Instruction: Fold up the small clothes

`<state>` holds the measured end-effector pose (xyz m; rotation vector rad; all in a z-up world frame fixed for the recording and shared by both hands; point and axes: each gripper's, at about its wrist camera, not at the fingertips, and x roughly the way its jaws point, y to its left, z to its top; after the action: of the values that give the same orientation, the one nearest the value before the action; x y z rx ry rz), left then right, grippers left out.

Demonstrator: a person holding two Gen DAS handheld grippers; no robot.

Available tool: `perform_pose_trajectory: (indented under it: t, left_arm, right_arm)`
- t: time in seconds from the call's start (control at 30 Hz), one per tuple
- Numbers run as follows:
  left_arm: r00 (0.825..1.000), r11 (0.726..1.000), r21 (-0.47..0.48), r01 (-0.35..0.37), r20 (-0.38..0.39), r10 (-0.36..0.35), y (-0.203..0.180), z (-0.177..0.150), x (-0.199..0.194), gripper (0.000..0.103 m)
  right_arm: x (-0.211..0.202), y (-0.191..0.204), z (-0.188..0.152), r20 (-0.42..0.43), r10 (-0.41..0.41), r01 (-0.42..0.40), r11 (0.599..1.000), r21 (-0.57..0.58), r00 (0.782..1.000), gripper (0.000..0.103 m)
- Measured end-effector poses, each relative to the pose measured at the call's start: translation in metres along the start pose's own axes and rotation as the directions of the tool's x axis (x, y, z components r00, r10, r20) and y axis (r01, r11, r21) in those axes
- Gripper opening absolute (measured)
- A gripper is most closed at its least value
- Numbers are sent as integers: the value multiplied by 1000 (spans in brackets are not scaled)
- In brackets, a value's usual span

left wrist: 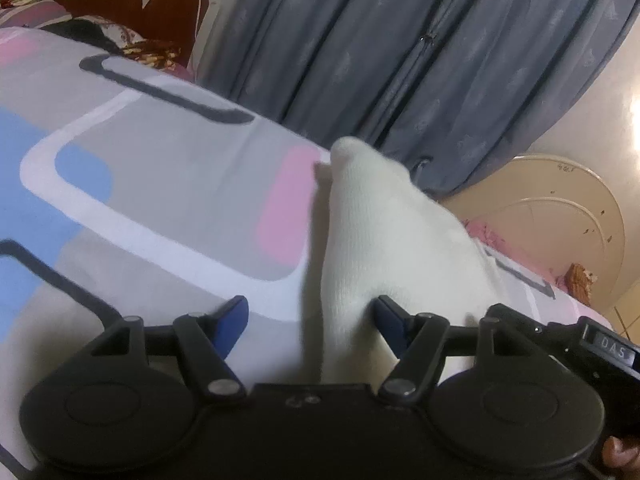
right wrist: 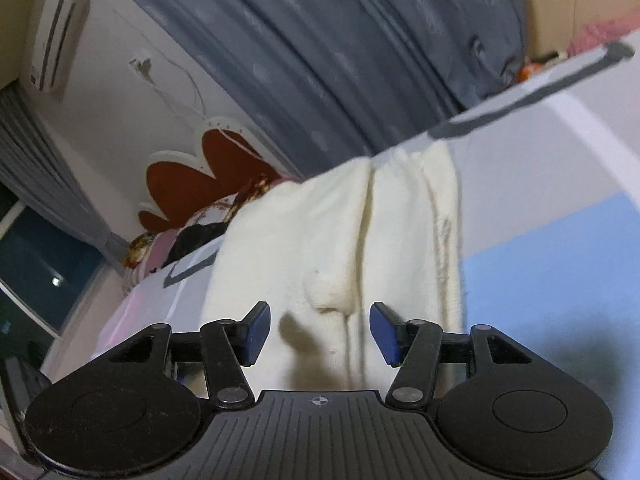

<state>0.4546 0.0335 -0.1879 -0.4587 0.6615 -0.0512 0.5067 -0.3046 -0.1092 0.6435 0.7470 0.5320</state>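
Note:
A white knitted garment lies on the patterned bed sheet, running away from me toward the far edge of the bed. My left gripper stands open over its near end; the cloth sits by the right blue pad, and the left pad is over bare sheet. In the right wrist view the same cream garment lies in lengthwise folds. My right gripper is open above it, both blue pads clear of the cloth. The right gripper's black body shows at the left view's right edge.
Blue-grey curtains hang past the bed's far edge. A red and white headboard and patterned pillows lie at one end, a round cream board at the other. An air conditioner sits high on the wall.

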Motion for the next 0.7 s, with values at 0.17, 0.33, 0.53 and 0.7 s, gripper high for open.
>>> perform_pose_trajectory:
  t: [0.17,0.33,0.53,0.7]
  left_arm:
    - [1000,1000,13,19,15,-19,8,10,-5,72]
    - [1000,999,38,20,-11,-20,5,16,3,71]
    - [998,987,149,55,4,-56,-31,15,-10,70]
    - [996,964,262,40,-87,-17,-59,-2,18,73]
  right_arm:
    - [10,1,8,-12,-8,9,1000,22,1000,53]
    - [23,17,7,-32,-81,79,995,-68,996,13]
    - [-23,42,1,103,-84,104,973,-205,991,11]
    - [-25,-3,-11,25,-171,173,979,-108,985,11]
